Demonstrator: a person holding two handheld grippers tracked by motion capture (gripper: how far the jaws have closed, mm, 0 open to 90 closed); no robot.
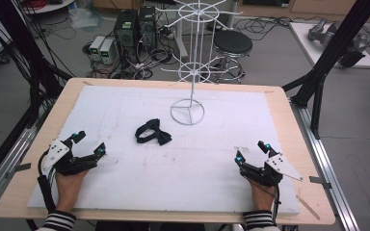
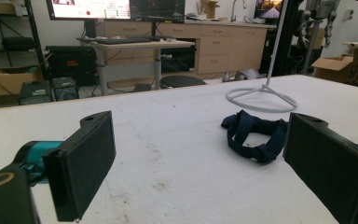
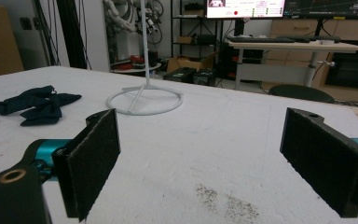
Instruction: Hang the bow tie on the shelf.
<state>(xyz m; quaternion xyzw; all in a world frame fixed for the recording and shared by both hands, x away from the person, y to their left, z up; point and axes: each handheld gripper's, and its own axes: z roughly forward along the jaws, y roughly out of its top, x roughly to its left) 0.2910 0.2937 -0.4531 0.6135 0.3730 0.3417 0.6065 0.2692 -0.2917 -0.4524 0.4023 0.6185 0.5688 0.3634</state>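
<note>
Grippers at rest near the front corners of the white foam-covered table point(image 1: 125, 192), presumably parked ahead of a reach. Left gripper point(image 1: 89, 143): black jaws spread wide, nothing between them, angled toward the centre. Dark navy fabric bow tie with looped strap point(image 1: 152, 132) lies crumpled mid-table, well apart from both grippers, nearer the left one. Just beyond it to the right, white wire display rack with ring base point(image 1: 188, 111) stands upright, likely the hanging place. Right gripper point(image 1: 251, 149): jaws spread, empty. Path to the tie looks unobstructed; the rack's base sits close behind it.
</note>
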